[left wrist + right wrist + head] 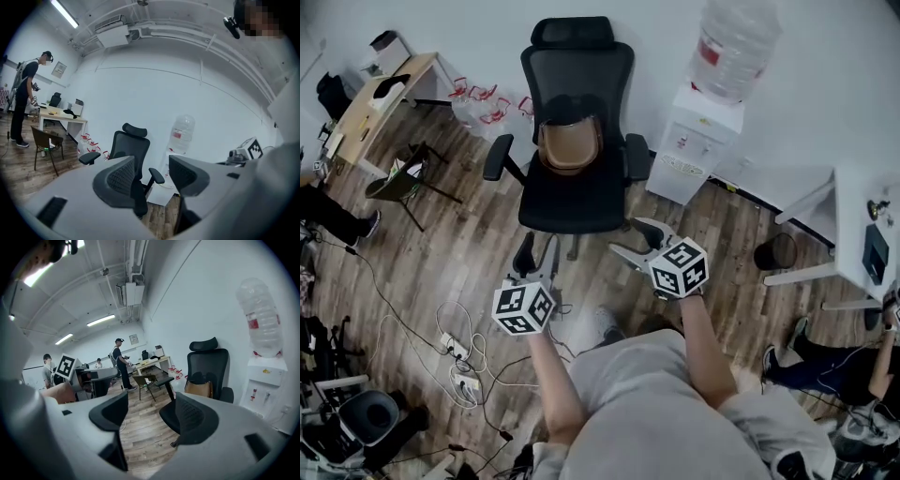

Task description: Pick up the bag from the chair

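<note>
The brown bag (569, 145) sat on the black office chair (572, 199), at the back of the seat and against the backrest, between the two armrests. It stood upright with its mouth open toward the ceiling. The head view looked down into it, but only a brown interior showed and any contents could not be made out. Its long axis ran across the seat from armrest to armrest, its broad side flat to the backrest.

Beside the chair, a large clear water bottle (736, 42) stood neck-down on a white dispenser (698, 141); whether it held water could not be told. A black round bin (775, 251) stood on the wood floor near a white desk (853, 202), its inside dark.

The left gripper (537, 258) and right gripper (639, 242) hovered in front of the chair, well short of the bag. Both had their jaws spread apart with nothing between them, only floor and chair showing through the gaps.
</note>
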